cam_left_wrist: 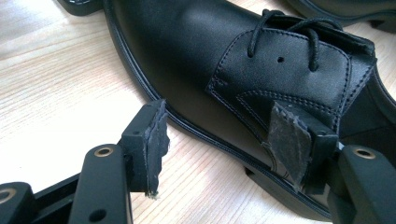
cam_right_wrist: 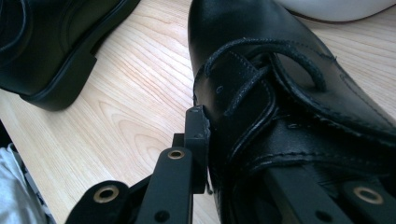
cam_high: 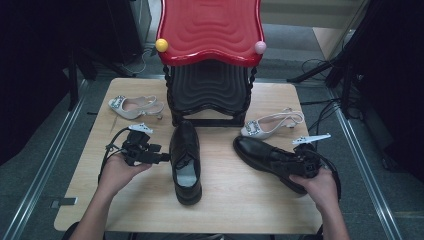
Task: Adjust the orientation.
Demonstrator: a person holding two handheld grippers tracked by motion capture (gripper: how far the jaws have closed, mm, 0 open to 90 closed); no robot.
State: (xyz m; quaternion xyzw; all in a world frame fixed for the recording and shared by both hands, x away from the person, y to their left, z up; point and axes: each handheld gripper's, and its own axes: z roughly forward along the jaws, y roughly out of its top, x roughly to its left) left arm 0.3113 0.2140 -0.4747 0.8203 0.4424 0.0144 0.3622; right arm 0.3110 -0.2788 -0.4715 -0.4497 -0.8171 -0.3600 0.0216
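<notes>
Your right gripper [cam_high: 300, 162]: jaws pinching the side wall of the right black shoe [cam_high: 265, 155], nr desk's right edge. Your left gripper [cam_high: 162, 158]: jaws spread, just beside the centre black shoe [cam_high: 185, 155], mid-desk.

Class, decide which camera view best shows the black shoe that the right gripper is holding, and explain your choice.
The high view: the right black shoe shows from toe to heel, lying aslant, with the right gripper at its opening. The right gripper view gives a close look at its laces and vamp, one jaw outside, the other inside. The left gripper view catches a sliver of it at the top right edge.
</notes>
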